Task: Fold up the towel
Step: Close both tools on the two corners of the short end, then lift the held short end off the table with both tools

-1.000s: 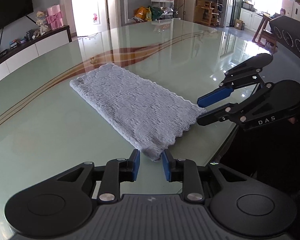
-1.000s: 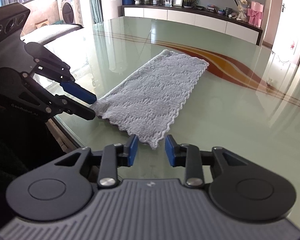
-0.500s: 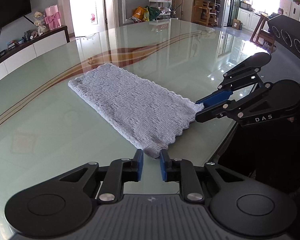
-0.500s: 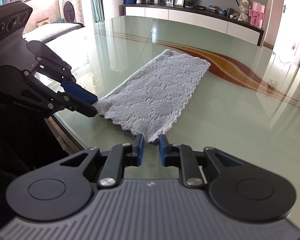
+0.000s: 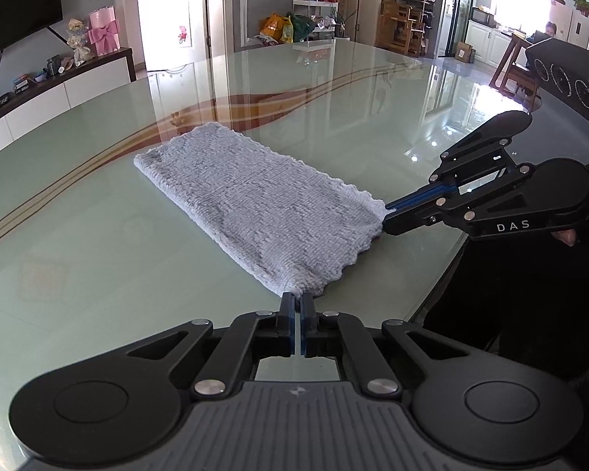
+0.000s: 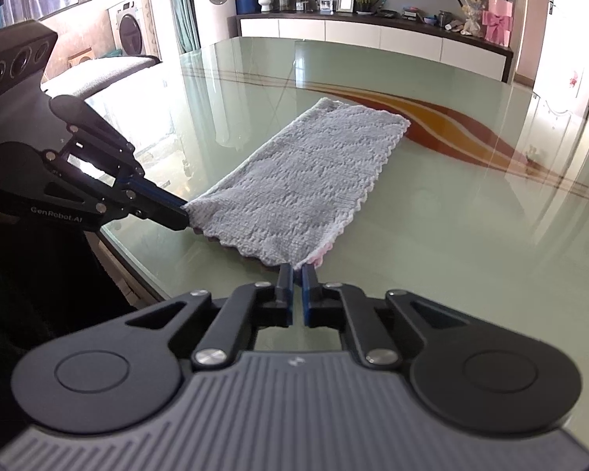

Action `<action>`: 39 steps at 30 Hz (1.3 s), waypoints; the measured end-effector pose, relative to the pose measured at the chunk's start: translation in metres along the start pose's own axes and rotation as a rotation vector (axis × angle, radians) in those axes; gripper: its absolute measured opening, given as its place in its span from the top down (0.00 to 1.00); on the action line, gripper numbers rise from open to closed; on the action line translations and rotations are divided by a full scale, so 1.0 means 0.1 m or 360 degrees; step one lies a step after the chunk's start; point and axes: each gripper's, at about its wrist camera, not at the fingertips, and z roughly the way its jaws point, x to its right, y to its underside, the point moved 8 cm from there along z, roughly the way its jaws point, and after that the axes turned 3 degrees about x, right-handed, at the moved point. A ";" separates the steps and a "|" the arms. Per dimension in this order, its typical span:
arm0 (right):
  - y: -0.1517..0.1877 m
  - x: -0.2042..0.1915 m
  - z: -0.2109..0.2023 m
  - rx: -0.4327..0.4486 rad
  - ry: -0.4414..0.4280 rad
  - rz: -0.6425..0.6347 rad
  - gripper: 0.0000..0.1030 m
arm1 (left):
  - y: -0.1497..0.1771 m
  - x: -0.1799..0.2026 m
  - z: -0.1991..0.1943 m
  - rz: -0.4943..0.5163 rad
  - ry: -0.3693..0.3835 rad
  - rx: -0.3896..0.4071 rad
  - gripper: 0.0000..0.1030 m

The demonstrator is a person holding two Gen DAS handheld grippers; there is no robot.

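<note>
Soft, light towel (image 5: pixel 263 212) droops from each near corner: left gripper (image 5: pixel 297 306) and right gripper (image 6: pixel 297 274) pinch there above the desk (image 5: pixel 78 243).

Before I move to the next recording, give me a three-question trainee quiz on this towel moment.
1. True or false: the left tool is shut on a near corner of the grey towel.
2. The right tool grips: A) the far edge B) the other near corner C) nothing.
3. Fill in: the towel's far end lies flat on the ___ table.

Key: 1 true; 2 B; 3 glass.
</note>
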 end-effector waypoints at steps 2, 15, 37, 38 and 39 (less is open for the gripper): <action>-0.01 0.00 -0.01 0.0007 -0.0001 0.0003 0.97 | 0.01 0.00 -0.01 0.0003 -0.0007 0.0001 0.99; -0.02 0.00 -0.08 0.0028 -0.0012 0.0038 0.97 | -0.02 -0.05 -0.06 -0.0032 -0.0010 0.0047 0.99; -0.06 -0.41 -0.05 0.0123 0.0105 -0.0432 0.61 | -0.34 -0.23 -0.15 -0.0220 0.0018 0.0166 0.99; -0.08 -0.44 -0.03 0.0129 0.0110 -0.0466 0.61 | -0.36 -0.24 -0.15 -0.0230 0.0020 0.0172 0.99; -0.09 -0.47 0.00 0.0134 0.0114 -0.0500 0.61 | -0.38 -0.25 -0.16 -0.0237 0.0015 0.0176 0.99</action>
